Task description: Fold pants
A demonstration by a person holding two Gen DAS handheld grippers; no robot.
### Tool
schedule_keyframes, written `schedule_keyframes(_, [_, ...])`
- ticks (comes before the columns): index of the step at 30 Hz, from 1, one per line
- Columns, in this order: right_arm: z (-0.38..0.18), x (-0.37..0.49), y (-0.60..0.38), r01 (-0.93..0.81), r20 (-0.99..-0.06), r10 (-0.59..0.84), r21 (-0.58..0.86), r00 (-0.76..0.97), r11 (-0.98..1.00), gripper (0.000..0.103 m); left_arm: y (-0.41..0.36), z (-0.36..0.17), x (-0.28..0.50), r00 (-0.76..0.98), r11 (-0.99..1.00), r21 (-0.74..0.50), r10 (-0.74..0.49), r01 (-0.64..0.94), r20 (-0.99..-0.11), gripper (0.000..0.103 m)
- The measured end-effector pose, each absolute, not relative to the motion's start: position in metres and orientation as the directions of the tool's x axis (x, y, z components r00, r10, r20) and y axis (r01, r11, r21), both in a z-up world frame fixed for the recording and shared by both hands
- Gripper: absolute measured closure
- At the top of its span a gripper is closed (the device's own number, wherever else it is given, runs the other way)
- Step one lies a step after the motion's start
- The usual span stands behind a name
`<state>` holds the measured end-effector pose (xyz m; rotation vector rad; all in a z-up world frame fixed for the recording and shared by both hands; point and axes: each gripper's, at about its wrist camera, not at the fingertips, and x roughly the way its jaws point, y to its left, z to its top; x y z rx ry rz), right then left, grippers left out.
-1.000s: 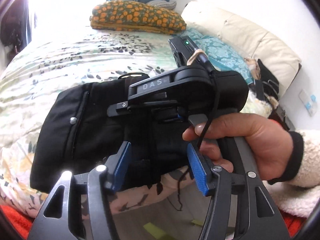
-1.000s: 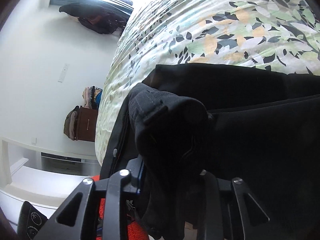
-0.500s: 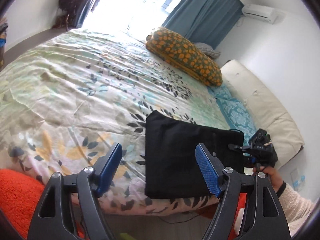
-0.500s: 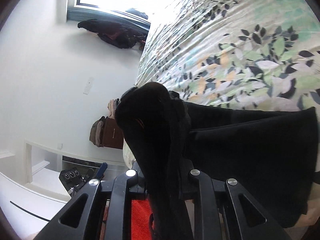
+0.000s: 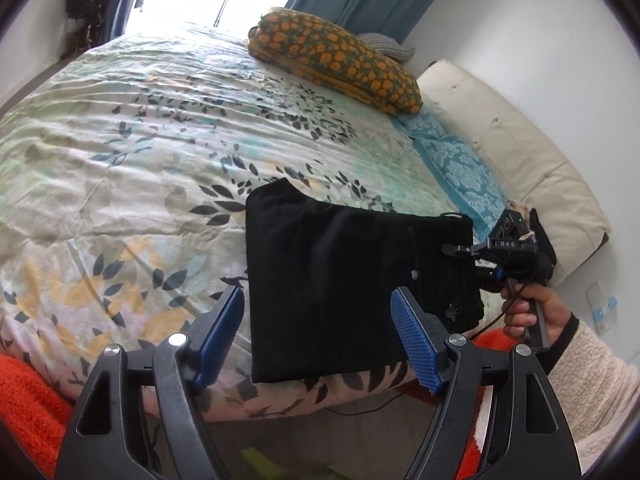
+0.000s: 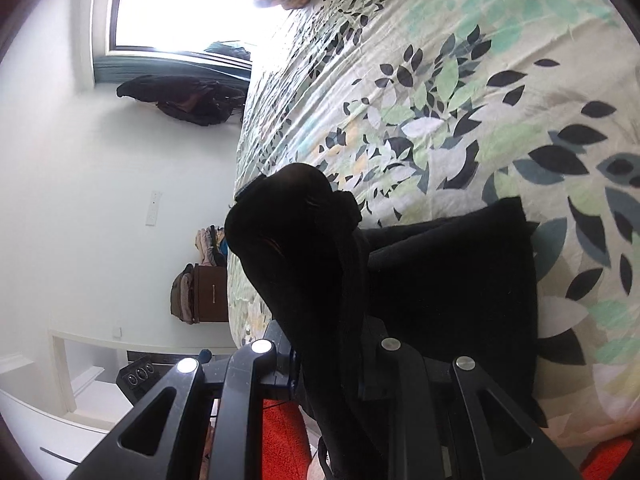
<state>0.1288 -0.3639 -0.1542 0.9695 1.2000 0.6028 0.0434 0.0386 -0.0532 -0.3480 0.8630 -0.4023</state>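
The black pants (image 5: 340, 280) lie folded into a rectangle near the front edge of the bed. My left gripper (image 5: 320, 336) is open and empty, held above and in front of the pants' near edge. My right gripper (image 5: 480, 256) is at the pants' right edge, held by a hand. In the right wrist view my right gripper (image 6: 332, 364) is shut on a bunched edge of the pants (image 6: 304, 248), lifted slightly off the rest of the fabric (image 6: 452, 288).
The bed has a leaf-patterned cover (image 5: 140, 152). An orange-spotted pillow (image 5: 336, 60) and a blue pillow (image 5: 460, 172) lie at the head, by a cream headboard (image 5: 532, 152). An orange rug (image 5: 24, 396) lies by the bed. A dresser (image 6: 208, 292) stands by the wall.
My left gripper pulled back and up from the pants, widening its view. The right gripper kept its hold on the pants' edge and drew back a little.
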Motion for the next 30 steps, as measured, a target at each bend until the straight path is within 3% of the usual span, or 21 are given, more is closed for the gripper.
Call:
schedule_keyframes(4, [-0.182,0.135,-0.379,0.146,-0.575,0.769,0.817,0.278,0.558,0.082,0.023,-0.066,0.054,0.551,0.877,-0.435,-0.47,0.204,-0.689,0.025])
schedule_keyframes(6, [-0.195,0.132,-0.384,0.175,-0.571,0.766,0.821,0.295,0.544,0.074,0.017,-0.072,0.057,0.533,0.879,-0.427,-0.47,0.211,-0.703,0.025])
schedule_keyframes(7, [-0.197,0.131,-0.385,0.187,-0.583,0.753,0.812,0.306,0.553,0.062,0.013,-0.075,0.058,0.526,0.883,-0.417,-0.465,0.217,-0.712,0.025])
schedule_keyframes(8, [-0.198,0.131,-0.386,0.201,-0.602,0.734,0.798,0.316,0.568,0.04,0.01,-0.078,0.058,0.52,0.886,-0.407,-0.461,0.223,-0.719,0.025])
schedule_keyframes(10, [-0.199,0.126,-0.395,0.216,-0.593,0.726,0.804,0.347,0.554,0.018,0.005,-0.082,0.06,0.51,0.895,-0.382,-0.446,0.231,-0.736,0.025])
schedule_keyframes(16, [-0.16,0.089,-0.418,0.171,-0.67,0.607,0.719,0.428,0.674,0.018,-0.014,-0.091,0.074,0.518,0.914,-0.305,-0.404,0.269,-0.754,0.025])
schedule_keyframes(18, [-0.147,0.071,-0.405,0.117,-0.671,0.612,0.708,0.418,0.697,0.027,-0.027,-0.096,0.077,0.524,0.917,-0.261,-0.389,0.302,-0.758,0.025])
schedule_keyframes(21, [-0.142,0.046,-0.374,0.061,-0.762,0.528,0.589,0.374,0.806,0.054,-0.052,-0.113,0.075,0.504,0.903,-0.18,-0.373,0.39,-0.779,0.024])
schedule_keyframes(22, [-0.146,0.041,-0.364,0.056,-0.805,0.48,0.529,0.348,0.847,0.078,-0.062,-0.125,0.074,0.473,0.897,-0.137,-0.345,0.42,-0.811,0.024])
schedule_keyframes(25, [-0.157,0.034,-0.355,0.094,-0.843,0.433,0.482,0.319,0.871,0.078,-0.077,-0.152,0.066,0.445,0.885,0.024,-0.211,0.466,-0.87,0.023])
schedule_keyframes(27, [-0.16,0.036,-0.359,0.121,-0.842,0.439,0.494,0.314,0.861,0.076,-0.073,-0.146,0.063,0.447,0.886,0.016,-0.219,0.464,-0.868,0.02])
schedule_keyframes(29, [-0.162,0.04,-0.365,0.167,-0.848,0.434,0.496,0.305,0.852,0.05,-0.064,-0.135,0.066,0.441,0.896,-0.019,-0.237,0.444,-0.866,0.02])
schedule_keyframes(30, [-0.159,0.041,-0.372,0.191,-0.844,0.432,0.504,0.318,0.842,0.047,-0.057,-0.124,0.068,0.461,0.904,-0.04,-0.255,0.426,-0.85,0.02])
